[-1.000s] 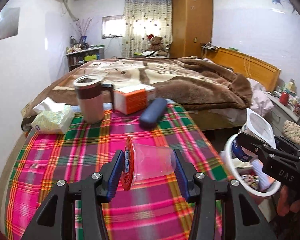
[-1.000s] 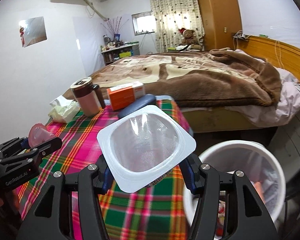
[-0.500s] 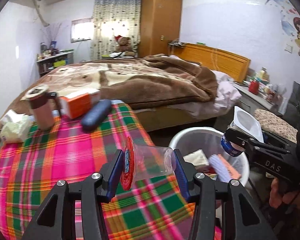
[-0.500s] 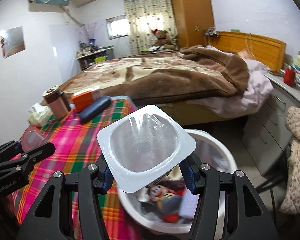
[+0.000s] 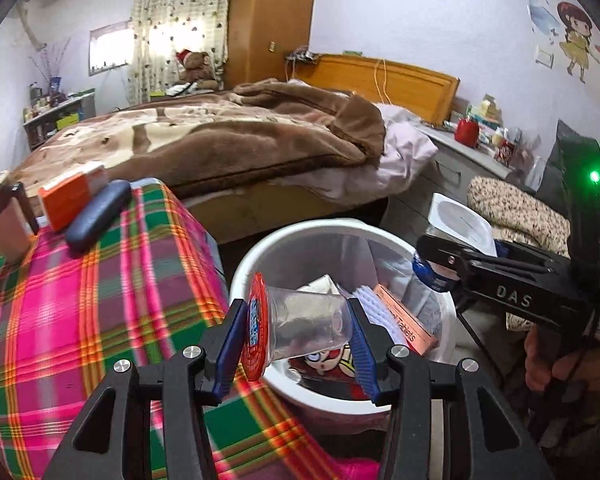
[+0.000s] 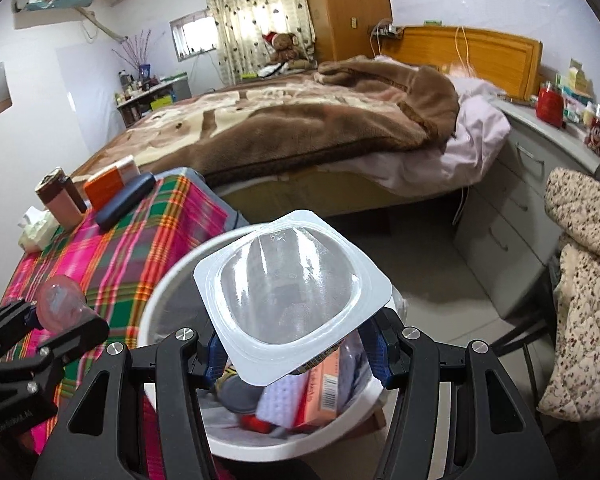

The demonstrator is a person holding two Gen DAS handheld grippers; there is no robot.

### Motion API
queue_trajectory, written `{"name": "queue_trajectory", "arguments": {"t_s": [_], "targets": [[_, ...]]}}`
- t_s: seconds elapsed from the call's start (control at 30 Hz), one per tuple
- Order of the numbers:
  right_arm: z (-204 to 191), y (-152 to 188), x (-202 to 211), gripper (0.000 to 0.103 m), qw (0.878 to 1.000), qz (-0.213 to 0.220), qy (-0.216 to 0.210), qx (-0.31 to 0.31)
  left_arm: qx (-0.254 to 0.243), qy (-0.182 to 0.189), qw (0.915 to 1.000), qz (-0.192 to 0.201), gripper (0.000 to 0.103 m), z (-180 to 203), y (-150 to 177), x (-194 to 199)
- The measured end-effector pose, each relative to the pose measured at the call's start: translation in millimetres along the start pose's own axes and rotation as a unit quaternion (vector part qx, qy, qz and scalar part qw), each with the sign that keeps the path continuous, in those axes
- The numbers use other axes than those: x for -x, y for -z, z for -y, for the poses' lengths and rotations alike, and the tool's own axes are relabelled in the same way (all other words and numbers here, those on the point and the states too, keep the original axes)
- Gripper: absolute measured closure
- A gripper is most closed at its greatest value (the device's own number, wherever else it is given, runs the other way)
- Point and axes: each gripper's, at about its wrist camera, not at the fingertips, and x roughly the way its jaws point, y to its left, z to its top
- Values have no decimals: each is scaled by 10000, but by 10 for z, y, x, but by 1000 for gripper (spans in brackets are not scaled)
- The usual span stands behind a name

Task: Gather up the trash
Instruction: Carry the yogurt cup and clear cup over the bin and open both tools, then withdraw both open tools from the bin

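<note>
Left gripper clamping clear cup, right gripper gripping plastic tub, both over full bin beside plaid table

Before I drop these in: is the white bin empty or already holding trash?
Holding trash: the white bin shows an orange box and wrappers inside.

A plaid-covered tabletop carries a brown mug at nine o'clock, an orange box and a dark blue case just beside it. A bed with a brown blanket fills twelve o'clock; a teddy bear sits by the curtains. A grey dresser stands at three o'clock.
</note>
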Motion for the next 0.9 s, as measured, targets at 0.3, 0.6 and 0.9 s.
{"name": "queue_trajectory", "arguments": {"t_s": [0.3,0.6,0.9], "targets": [[145,39,-209,46,9992,-371,-153,-2,-148,-29,9996,-220,54,179,31,-328],[230,-23,-285,32,9984,-487,-278,-30,-28,-51,9996,-273,35,161,42,-410],[214,-29,-194,31,9989,-322,-306,-125,28,-90,9997,-216,34,142,42,-323]]}}
